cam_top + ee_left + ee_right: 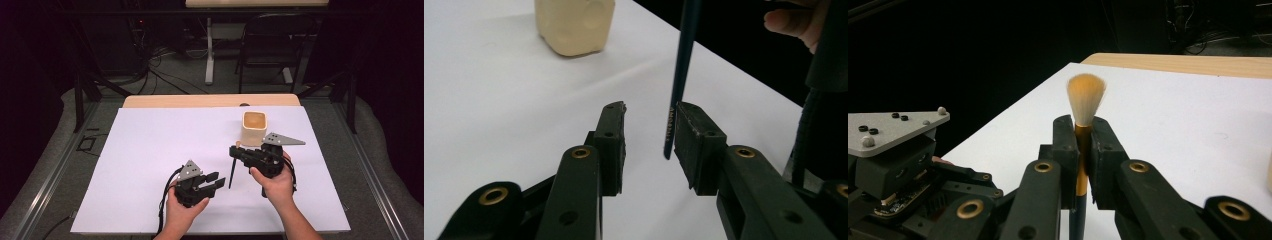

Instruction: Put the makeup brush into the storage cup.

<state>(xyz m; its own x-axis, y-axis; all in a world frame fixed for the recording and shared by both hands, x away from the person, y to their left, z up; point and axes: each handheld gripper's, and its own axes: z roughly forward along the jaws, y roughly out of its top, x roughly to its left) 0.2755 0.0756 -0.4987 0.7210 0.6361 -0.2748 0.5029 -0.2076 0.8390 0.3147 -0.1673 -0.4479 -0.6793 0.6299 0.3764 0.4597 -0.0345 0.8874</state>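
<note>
A brush with a dark handle [232, 172] and a gold ferrule stands upright above the white sheet. My right gripper [233, 150] is shut on the ferrule, and the pale bristles [1086, 92] rise above the right gripper [1083, 124]. To the lower left, my left gripper [218, 179] is open beside the handle's lower end. In the left gripper view the handle [680, 75] hangs between the jaws of the left gripper [650, 112], close to the right-hand one. A cream cup [254, 127] stands behind the right gripper, open end up, and appears as the cup [574, 24] farther back.
The white sheet [150, 150] covers most of the wooden table [200, 101]. A chair [272, 45] and cables are on the floor beyond the far edge. The left gripper's grey plate [890, 129] sits low at the left of the right gripper view.
</note>
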